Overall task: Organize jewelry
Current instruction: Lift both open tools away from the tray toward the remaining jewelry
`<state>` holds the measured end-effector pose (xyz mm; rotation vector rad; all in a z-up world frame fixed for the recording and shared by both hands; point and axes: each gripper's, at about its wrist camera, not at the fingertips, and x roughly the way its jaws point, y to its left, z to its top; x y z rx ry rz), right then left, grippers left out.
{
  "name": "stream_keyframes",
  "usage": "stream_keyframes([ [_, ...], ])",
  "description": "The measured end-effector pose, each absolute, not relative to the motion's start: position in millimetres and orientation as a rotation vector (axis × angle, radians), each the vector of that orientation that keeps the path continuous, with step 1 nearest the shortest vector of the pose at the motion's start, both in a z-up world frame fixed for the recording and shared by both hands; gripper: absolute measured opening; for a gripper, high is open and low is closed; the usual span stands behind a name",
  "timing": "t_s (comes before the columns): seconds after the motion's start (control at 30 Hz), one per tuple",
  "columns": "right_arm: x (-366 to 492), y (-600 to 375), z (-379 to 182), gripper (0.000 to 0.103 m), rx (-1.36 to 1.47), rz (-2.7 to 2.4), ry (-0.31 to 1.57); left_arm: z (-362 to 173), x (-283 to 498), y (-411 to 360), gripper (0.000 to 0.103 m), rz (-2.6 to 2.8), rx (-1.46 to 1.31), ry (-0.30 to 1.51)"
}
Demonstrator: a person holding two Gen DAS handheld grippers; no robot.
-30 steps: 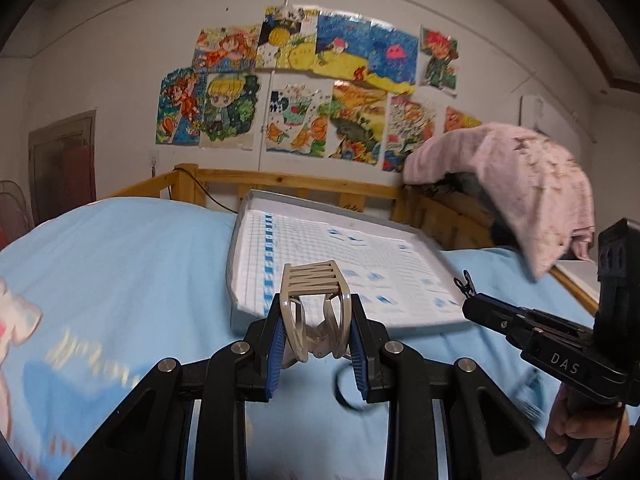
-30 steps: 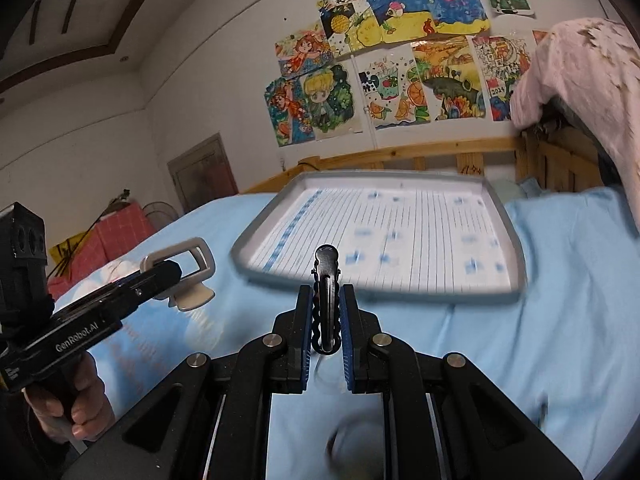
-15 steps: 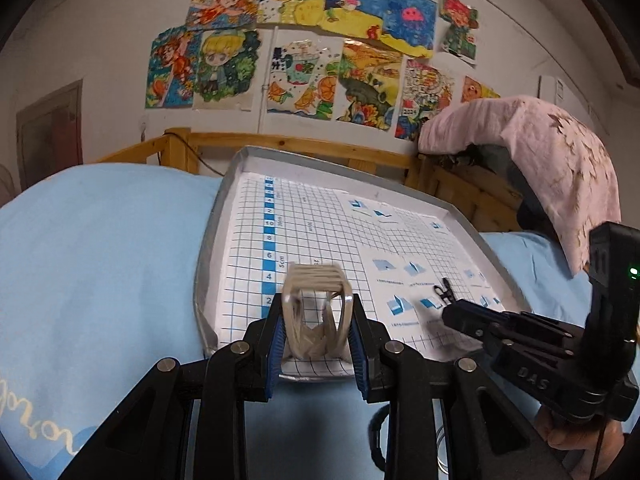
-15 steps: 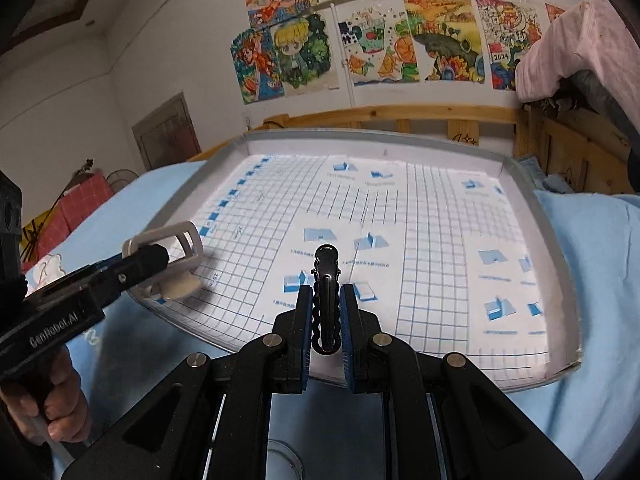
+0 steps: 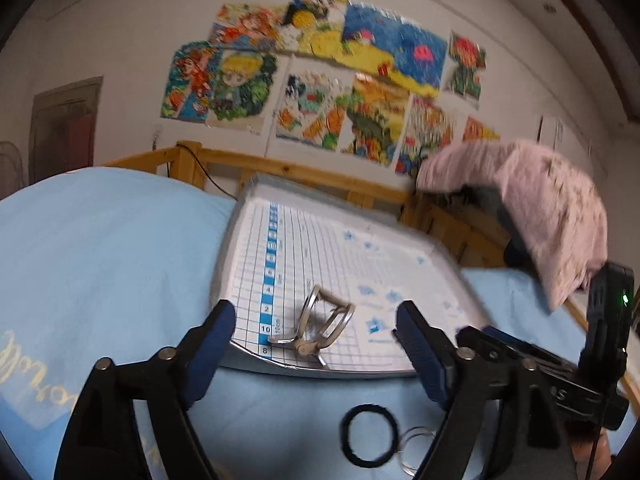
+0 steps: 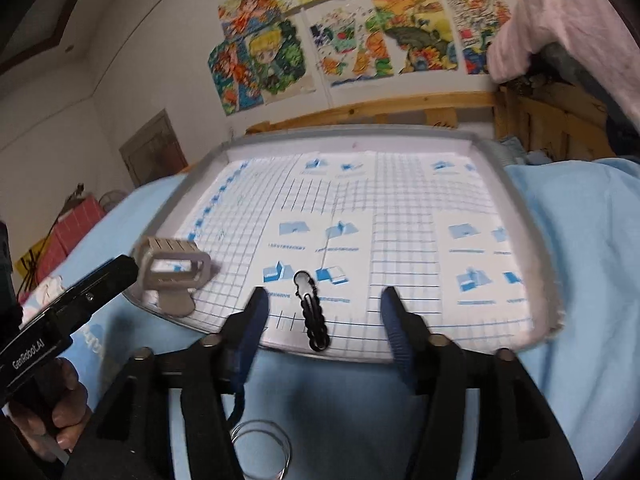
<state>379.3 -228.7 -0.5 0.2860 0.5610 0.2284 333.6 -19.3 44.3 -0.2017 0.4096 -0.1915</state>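
A beige claw clip (image 5: 320, 326) lies on its side near the front edge of the grey tray (image 5: 225, 264), which is lined with blue grid paper. My left gripper (image 5: 314, 312) has its jaws opening, wide on either side of the clip without touching it. In the right wrist view a black wavy hair clip (image 6: 311, 314) lies flat on the tray (image 6: 518, 204). My right gripper (image 6: 323, 294) is also opening, its pads clear of that clip. The beige claw clip (image 6: 172, 274) rests at the tray's front left corner, beside the left gripper's finger (image 6: 100, 280).
The tray sits on a light blue bedsheet (image 5: 100, 248). A black hair tie (image 5: 370, 436) and a thin clear ring (image 6: 260, 454) lie on the sheet just under the grippers. A wooden bed rail (image 6: 380, 110) and a pink cloth (image 5: 556, 208) stand behind. A hand (image 6: 56, 412) holds the left gripper.
Both grippers came over the tray's front edge, then spread their jaws. The beige claw clip and the black clip left the pads and now lie on the grid paper.
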Motion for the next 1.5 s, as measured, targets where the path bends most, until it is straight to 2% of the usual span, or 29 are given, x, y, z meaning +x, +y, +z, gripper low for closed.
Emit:
stream_keyframes([
  [0.03, 373.0, -232.0, 4.0, 0.067, 0.288, 0.230, 0.544, 47.3, 327.4, -18.6, 0.092, -0.187, -0.207, 0.396],
  [0.1, 352.9, -238.2, 15.1, 0.082, 0.265, 0.221, 0.492, 55.3, 308.6, -18.2, 0.102, -0.181, -0.208, 0.361],
  [0.13, 342.8, -240.9, 20.7, 0.085, 0.251, 0.216, 0.466, 58.2, 300.1, -18.4, 0.103, -0.180, -0.208, 0.351],
  [0.2, 322.5, -247.4, 32.3, 0.097, 0.231, 0.216, 0.415, 64.5, 279.4, -19.0, 0.103, -0.198, -0.210, 0.335],
  [0.27, 298.9, -254.4, 42.8, 0.101, 0.220, 0.206, 0.364, 70.1, 260.5, -20.0, 0.103, -0.206, -0.204, 0.322],
  [0.57, 181.0, -278.5, 66.6, 0.101, 0.200, 0.168, 0.224, 78.1, 160.0, -33.2, 0.103, -0.163, -0.092, 0.234],
  [0.93, 65.9, -282.2, 51.8, 0.101, 0.182, 0.097, 0.181, 65.5, 63.4, -28.4, 0.103, -0.196, -0.056, 0.202],
  [1.23, 31.1, -255.7, 25.5, 0.101, 0.167, 0.071, 0.209, 35.8, 35.9, -8.8, 0.103, -0.167, -0.044, 0.253],
  [1.5, 45.3, -242.2, -7.8, 0.101, 0.155, 0.082, 0.346, 5.0, 54.6, 14.9, 0.103, -0.151, -0.107, 0.384],
])
